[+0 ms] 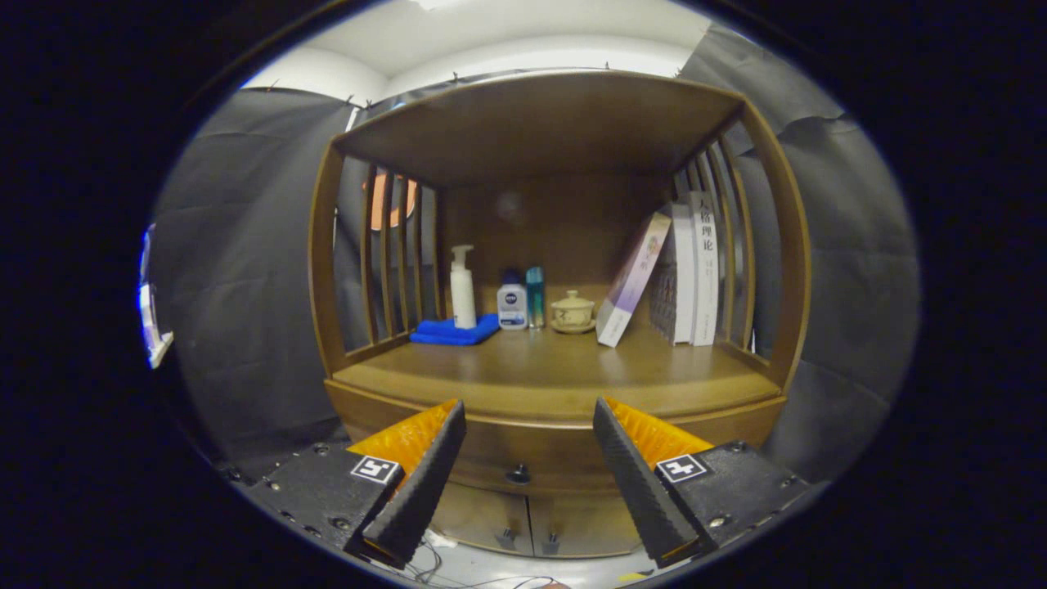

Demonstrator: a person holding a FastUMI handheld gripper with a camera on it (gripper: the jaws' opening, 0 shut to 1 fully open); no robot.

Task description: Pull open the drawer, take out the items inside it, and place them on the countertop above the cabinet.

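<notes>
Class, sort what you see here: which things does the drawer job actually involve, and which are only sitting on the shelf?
Part of the job:
drawer, shut
drawer knob, between the open jaws
countertop
gripper

Just lying about:
blue cloth
pump bottle
small bottles
lidded cup
books

I observe the wooden desk [540, 380] bearing, along its back, a folded blue cloth [452, 331] under a white pump bottle [463, 288], two small bottles [522, 300], a lidded cup [572, 312], and books [675, 274] leaning at one end.
</notes>
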